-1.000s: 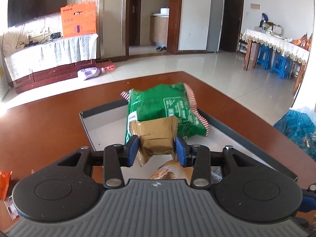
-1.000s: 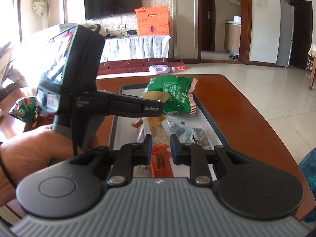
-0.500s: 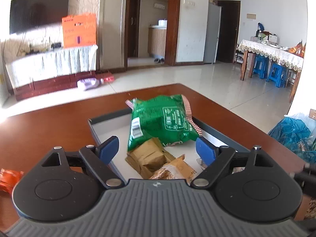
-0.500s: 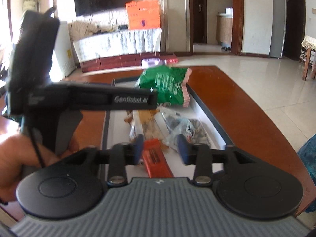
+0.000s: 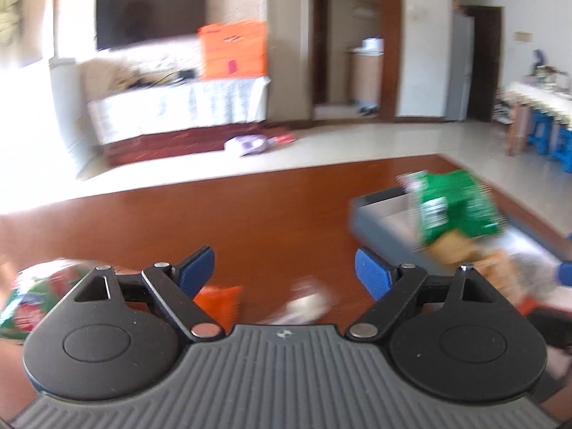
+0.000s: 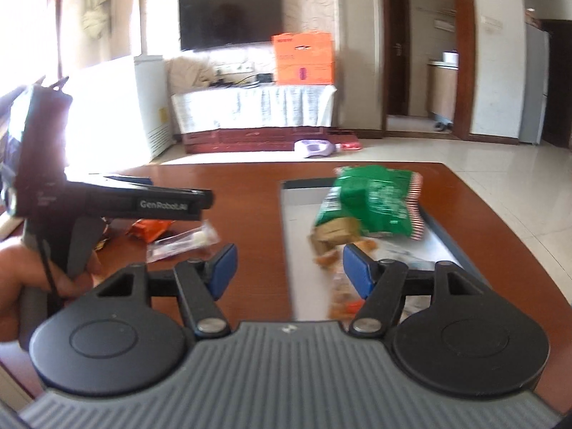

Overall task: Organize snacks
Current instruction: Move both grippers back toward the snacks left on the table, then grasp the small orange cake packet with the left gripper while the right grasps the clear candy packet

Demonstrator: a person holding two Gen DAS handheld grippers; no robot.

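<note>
Two grippers, neither holding anything: left gripper [image 5: 285, 272] stands wide over the table [image 5: 279, 214]; right gripper [image 6: 287, 268] is opening. Green bag [image 6: 375, 202] lies, apparently with other snacks, in the tray [image 6: 300, 207].

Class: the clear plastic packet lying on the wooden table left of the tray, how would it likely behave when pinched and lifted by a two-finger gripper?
The clear packet looks thin and crinkled, so probably floppy and light. Its glossy film may be slippery. It lies flat, so rolling seems unlikely.
</note>
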